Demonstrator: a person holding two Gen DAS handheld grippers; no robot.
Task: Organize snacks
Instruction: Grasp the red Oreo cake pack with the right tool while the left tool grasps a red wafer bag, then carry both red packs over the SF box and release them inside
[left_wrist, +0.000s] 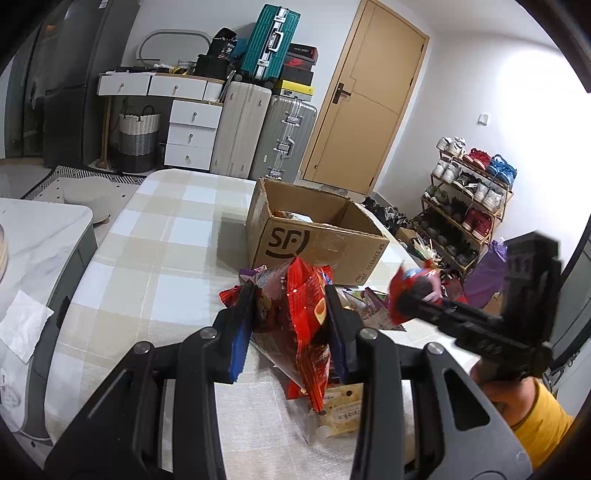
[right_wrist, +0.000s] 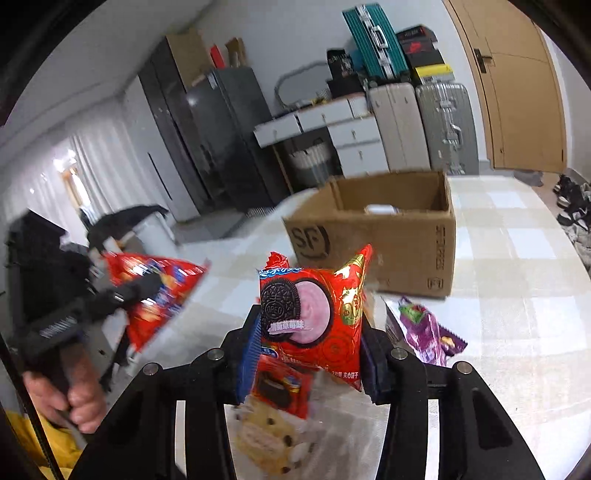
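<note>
My left gripper (left_wrist: 291, 321) is shut on a crumpled red snack bag (left_wrist: 308, 332), held above the checked table (left_wrist: 162, 266). It also shows in the right wrist view (right_wrist: 155, 288) at the left. My right gripper (right_wrist: 308, 332) is shut on a red Oreo packet (right_wrist: 314, 314); in the left wrist view the right gripper (left_wrist: 410, 295) is at the right with the Oreo packet (left_wrist: 417, 280). An open SF cardboard box (left_wrist: 321, 240) stands behind both, with some items inside; it also shows in the right wrist view (right_wrist: 388, 236).
Loose snacks lie on the table: a purple packet (right_wrist: 428, 332), a cookie packet (right_wrist: 266, 439), a pale packet (left_wrist: 343, 410). A side table with a tissue (left_wrist: 26, 325) is at the left. Suitcases (left_wrist: 258, 122), a door and a shoe rack (left_wrist: 465, 206) stand behind.
</note>
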